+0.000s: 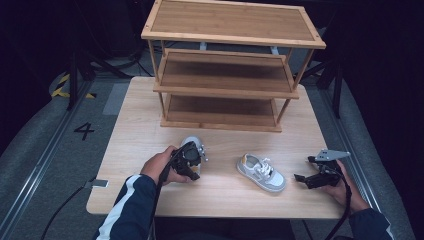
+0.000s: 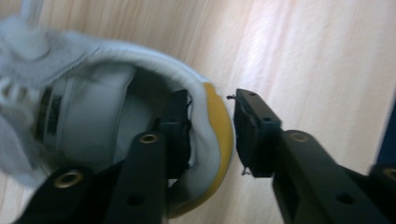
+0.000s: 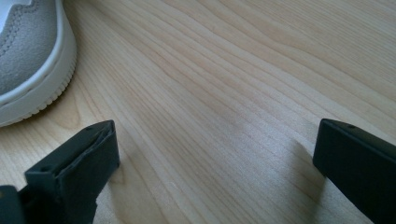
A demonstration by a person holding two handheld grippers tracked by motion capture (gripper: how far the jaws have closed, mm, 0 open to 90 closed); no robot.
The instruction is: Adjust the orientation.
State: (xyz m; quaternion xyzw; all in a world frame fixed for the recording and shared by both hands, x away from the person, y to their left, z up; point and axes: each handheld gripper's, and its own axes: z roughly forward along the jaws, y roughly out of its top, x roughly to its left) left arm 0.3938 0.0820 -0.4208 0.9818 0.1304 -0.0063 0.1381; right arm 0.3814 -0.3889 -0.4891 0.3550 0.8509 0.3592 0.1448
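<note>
Shoe in work: a small white and grey shoe (image 2: 93, 107) with a yellow heel edge; it is on the counter (image 1: 150, 100), left of the middle, in front of the lowest shelf of the rack.
Left hand-held gripper (image 2: 212, 126): one jaw is inside the shoe opening, the other jaw is outside the heel. The heel wall with the yellow edge is between them. The inner pad touches the wall; beside the outer pad a thin gap is seen, so the pinch on the heel is not fully tight on that side. The picture is a little blurred here.
Left hand (image 1: 159, 164): it holds this gripper over the shoe, the sleeve is dark blue with a white stripe.
Second shoe (image 1: 261, 172): same kind, it lies on its sole near the middle of the counter, well apart from the first one.
Right hand-held gripper (image 1: 301, 178): jaws spread wide, nothing between them, low over the bare wood just beside the second shoe.
Rack (image 1: 230, 65): wooden, three shelves, at the far side of the counter.
</note>
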